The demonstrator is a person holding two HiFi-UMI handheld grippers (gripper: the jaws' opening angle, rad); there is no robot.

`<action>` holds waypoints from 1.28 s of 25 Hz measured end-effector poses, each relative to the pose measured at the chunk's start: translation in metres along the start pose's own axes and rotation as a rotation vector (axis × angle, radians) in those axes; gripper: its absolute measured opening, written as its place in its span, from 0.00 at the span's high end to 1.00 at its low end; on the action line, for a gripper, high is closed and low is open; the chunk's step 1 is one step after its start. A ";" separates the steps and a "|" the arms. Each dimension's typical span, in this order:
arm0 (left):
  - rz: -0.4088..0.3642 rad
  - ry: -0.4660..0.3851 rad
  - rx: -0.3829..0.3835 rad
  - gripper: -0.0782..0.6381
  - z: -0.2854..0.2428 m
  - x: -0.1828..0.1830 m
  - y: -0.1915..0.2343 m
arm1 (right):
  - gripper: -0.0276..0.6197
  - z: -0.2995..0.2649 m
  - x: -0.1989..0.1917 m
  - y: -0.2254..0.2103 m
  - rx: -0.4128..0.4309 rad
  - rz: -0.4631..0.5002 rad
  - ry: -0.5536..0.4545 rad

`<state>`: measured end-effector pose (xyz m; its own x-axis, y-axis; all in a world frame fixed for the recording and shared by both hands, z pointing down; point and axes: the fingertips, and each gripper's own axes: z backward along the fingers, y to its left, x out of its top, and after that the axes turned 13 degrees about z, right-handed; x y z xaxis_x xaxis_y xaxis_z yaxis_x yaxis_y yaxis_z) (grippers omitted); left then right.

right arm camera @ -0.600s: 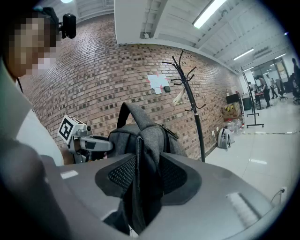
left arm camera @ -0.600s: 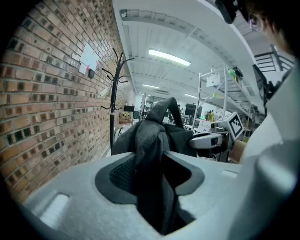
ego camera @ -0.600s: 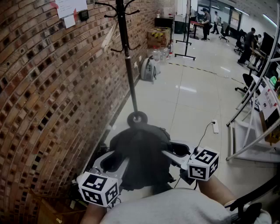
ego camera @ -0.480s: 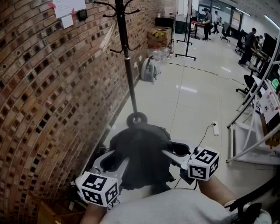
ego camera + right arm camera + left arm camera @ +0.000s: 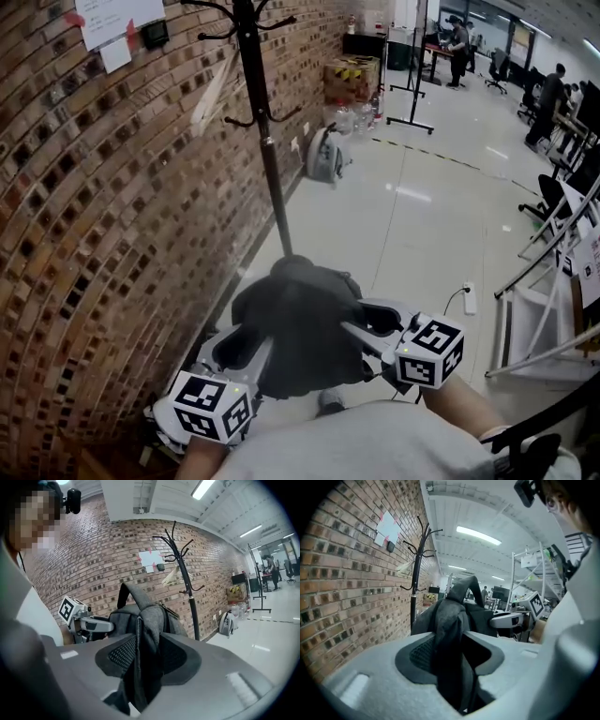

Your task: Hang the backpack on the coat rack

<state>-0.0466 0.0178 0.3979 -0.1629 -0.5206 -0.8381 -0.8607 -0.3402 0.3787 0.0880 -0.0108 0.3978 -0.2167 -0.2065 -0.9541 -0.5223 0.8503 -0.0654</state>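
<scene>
A dark grey backpack hangs in the air between my two grippers, close in front of me. My left gripper is shut on a fold of its fabric on the left side. On the right side my right gripper is shut on another fold. The black coat rack stands against the brick wall just beyond the backpack, with its hooks high above. The backpack hides the rack's base. The rack also shows in the left gripper view and the right gripper view.
A brick wall runs along the left. A small grey bag and a cardboard box sit farther along it. A power strip lies on the glossy floor, and a white metal frame stands at the right. People work far back.
The backpack and both grippers have come a little closer to the coat rack. The backpack's top now covers the rack's round base, which showed before.
</scene>
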 end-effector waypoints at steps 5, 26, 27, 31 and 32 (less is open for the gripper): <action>0.007 -0.038 0.028 0.65 -0.039 0.034 0.008 | 0.73 -0.019 0.022 -0.049 0.038 0.042 -0.008; 0.006 -0.014 -0.012 0.65 -0.179 0.138 0.120 | 0.73 -0.154 0.063 -0.193 0.022 -0.026 -0.006; 0.006 -0.008 -0.019 0.65 -0.187 0.144 0.128 | 0.73 -0.163 0.065 -0.200 0.017 -0.028 -0.004; 0.005 0.004 -0.032 0.65 -0.216 0.165 0.157 | 0.73 -0.198 0.072 -0.228 0.005 -0.039 0.000; 0.008 0.008 -0.035 0.65 -0.222 0.168 0.163 | 0.73 -0.205 0.073 -0.234 0.003 -0.042 0.001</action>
<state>-0.1072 -0.2993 0.4058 -0.1659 -0.5296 -0.8319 -0.8420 -0.3630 0.3990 0.0252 -0.3244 0.4033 -0.1955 -0.2430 -0.9501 -0.5284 0.8423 -0.1067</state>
